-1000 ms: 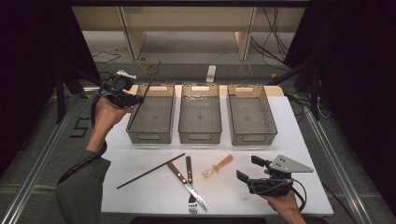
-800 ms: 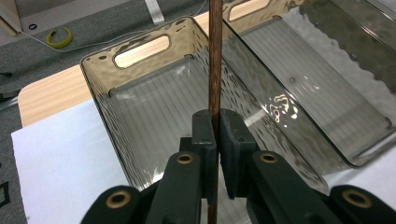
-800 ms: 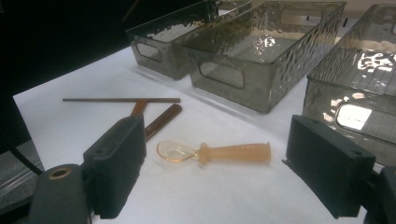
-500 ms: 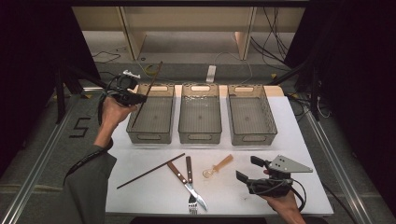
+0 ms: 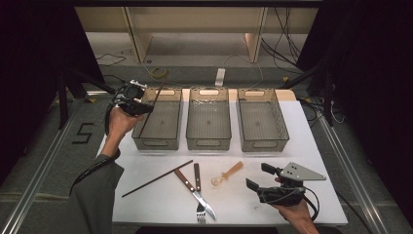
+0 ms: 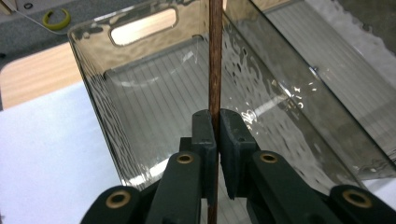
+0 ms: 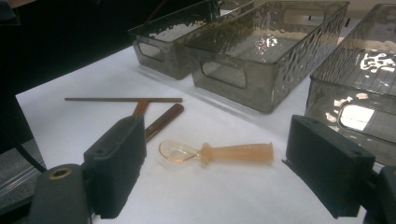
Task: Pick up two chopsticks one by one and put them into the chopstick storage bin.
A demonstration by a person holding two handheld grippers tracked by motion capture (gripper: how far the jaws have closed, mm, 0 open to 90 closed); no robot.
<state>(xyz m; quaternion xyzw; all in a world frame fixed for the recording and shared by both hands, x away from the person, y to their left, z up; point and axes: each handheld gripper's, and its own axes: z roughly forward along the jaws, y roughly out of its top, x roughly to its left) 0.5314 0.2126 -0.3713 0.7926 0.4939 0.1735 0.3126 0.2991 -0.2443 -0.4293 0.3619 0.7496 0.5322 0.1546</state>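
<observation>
My left gripper (image 5: 138, 104) is raised at the left bin's (image 5: 158, 143) outer rim, shut on a thin brown chopstick (image 5: 155, 100). In the left gripper view the chopstick (image 6: 215, 60) runs straight up between the closed jaws (image 6: 214, 115), over the bin's ribbed floor (image 6: 177, 88). A second chopstick (image 5: 157, 179) lies slanted on the white table. Beside it lie a knife (image 5: 194, 191), a fork (image 5: 198, 194) and an amber plastic spoon (image 5: 228, 174). My right gripper (image 5: 258, 176) rests low at the front right, open, with the spoon (image 7: 219, 152) lying ahead between its jaws (image 7: 217, 128).
Three smoky clear bins stand in a row at the back: the left one, a middle one (image 5: 209, 141) and a right one (image 5: 263, 143). The table's front edge (image 5: 229, 223) is near the right hand. Cables and a shelf frame lie beyond the table.
The left hand has shifted slightly right toward the left bin with the chopstick, whose lower end now slants over the bin. The right gripper has stayed put.
</observation>
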